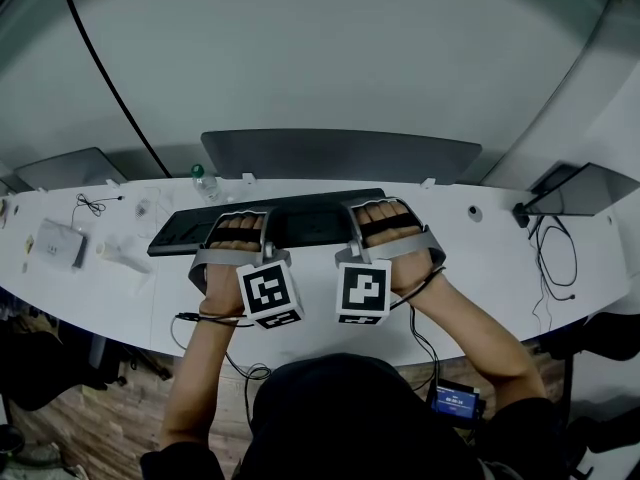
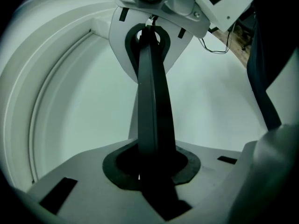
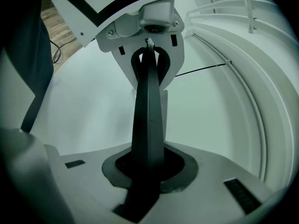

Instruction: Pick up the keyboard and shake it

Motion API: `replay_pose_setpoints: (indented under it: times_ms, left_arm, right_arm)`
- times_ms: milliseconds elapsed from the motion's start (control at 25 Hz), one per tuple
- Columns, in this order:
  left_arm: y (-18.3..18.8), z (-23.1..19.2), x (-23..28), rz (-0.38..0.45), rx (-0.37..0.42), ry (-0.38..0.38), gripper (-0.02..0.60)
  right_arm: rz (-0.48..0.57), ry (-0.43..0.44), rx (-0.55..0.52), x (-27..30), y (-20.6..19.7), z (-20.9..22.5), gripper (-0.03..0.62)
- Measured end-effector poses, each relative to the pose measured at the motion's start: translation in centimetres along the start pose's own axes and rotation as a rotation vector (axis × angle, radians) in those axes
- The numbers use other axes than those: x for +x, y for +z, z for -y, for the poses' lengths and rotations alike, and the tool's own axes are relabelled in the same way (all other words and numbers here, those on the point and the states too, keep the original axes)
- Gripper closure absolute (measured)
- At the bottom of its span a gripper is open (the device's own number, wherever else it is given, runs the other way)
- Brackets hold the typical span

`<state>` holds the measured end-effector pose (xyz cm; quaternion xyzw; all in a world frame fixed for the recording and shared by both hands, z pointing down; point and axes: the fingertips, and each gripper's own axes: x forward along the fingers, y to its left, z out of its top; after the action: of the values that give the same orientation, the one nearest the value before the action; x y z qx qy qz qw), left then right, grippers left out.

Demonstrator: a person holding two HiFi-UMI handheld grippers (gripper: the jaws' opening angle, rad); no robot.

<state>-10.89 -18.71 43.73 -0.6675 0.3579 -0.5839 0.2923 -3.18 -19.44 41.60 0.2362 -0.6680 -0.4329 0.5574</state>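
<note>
A black keyboard (image 1: 310,223) lies lengthwise across the white desk (image 1: 480,268), its left end a little nearer me. Both hands reach over its near edge. My left gripper (image 1: 238,230) is at the keyboard's middle and my right gripper (image 1: 385,220) at its right end. In the left gripper view the keyboard (image 2: 153,101) shows as a thin dark slab clamped edge-on in the left gripper (image 2: 152,169). The right gripper view shows the same slab (image 3: 148,111) pinched in the right gripper (image 3: 148,167). Whether the keyboard is off the desk I cannot tell.
A dark monitor (image 1: 340,156) stands just behind the keyboard. A small bottle (image 1: 203,180), a white box (image 1: 58,243) and a coiled cable (image 1: 90,205) lie at the left. Flat dark devices sit at the far left (image 1: 70,168) and right (image 1: 585,188), with cables (image 1: 555,258) beside the right one.
</note>
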Motion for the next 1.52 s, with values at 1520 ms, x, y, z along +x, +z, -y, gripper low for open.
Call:
replay_pose_setpoints:
  times_ms: [1520]
  left_arm:
    - [-7.0,-2.0,-1.3,-0.082,0.026,0.188,0.329]
  right_arm:
    - [-0.048,-0.089,0.111,-1.4,-6.4,1.8,0.503]
